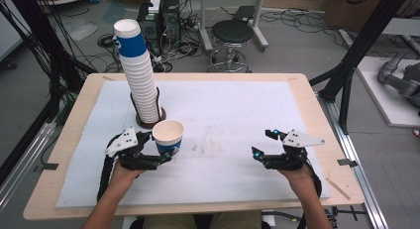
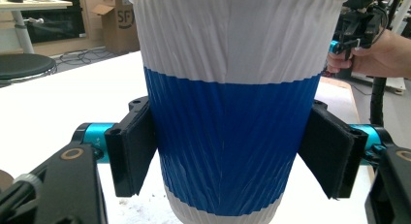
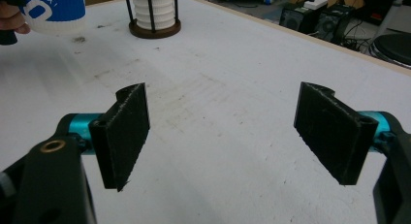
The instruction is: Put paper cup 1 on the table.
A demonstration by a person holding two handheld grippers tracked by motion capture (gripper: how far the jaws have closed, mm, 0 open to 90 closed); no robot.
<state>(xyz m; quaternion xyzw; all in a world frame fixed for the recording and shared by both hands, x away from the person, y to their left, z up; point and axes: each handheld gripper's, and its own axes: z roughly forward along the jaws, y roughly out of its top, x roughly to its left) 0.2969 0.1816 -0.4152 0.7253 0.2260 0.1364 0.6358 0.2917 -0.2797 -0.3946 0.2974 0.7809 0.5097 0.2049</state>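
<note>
A white paper cup with a blue band (image 1: 168, 136) stands upright at the left of the white mat, just in front of a tall stack of the same cups (image 1: 139, 75) in a dark round holder (image 1: 150, 122). My left gripper (image 1: 159, 156) is shut on this cup. In the left gripper view both black pads (image 2: 136, 151) press on the cup's (image 2: 228, 64) blue band from either side. Whether the cup's base rests on the mat I cannot tell. My right gripper (image 1: 265, 144) hovers at the right of the mat, open (image 3: 220, 136), with nothing between its pads (image 3: 127, 132). It looks toward the cup (image 3: 53, 10) and the holder (image 3: 154, 27).
The white mat (image 1: 233, 105) covers most of the wooden table (image 1: 317, 120). Beyond the far edge, on the floor, are a black stool (image 1: 232, 33), computer cases (image 1: 163, 21) and cables. Black frame posts (image 1: 356, 55) rise at both sides.
</note>
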